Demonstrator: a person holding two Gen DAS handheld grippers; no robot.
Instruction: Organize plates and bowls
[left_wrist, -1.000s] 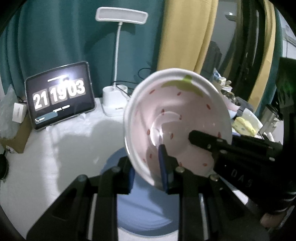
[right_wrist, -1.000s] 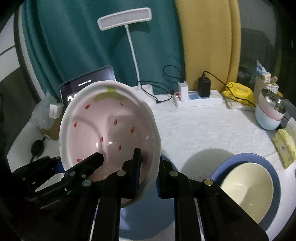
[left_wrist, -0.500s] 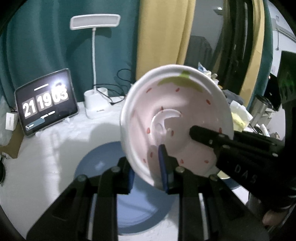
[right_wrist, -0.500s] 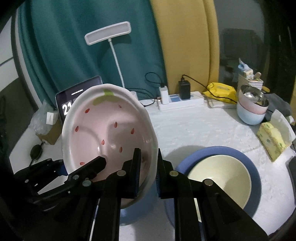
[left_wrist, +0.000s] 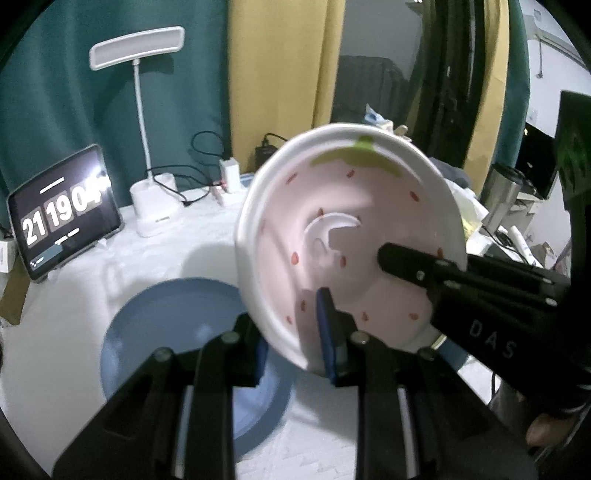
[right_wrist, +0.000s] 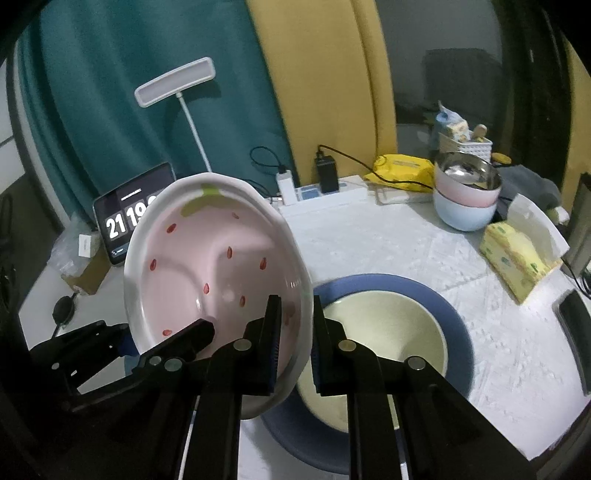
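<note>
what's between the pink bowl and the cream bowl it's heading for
Nothing visible. The pink bowl, gripped at its rim by both tongs, hangs just left of the cream bowl on its blue plate, with only open air between them.

Each camera rides just behind its own claw, looking forward and down along the fingers at the table (left_wrist: 110, 266) from close up. The left view faces the clock tablet (left_wrist: 62, 218) and desk lamp (left_wrist: 138, 46); the right looks further right, yet both share the strawberry bowl (right_wrist: 207, 266).
</note>
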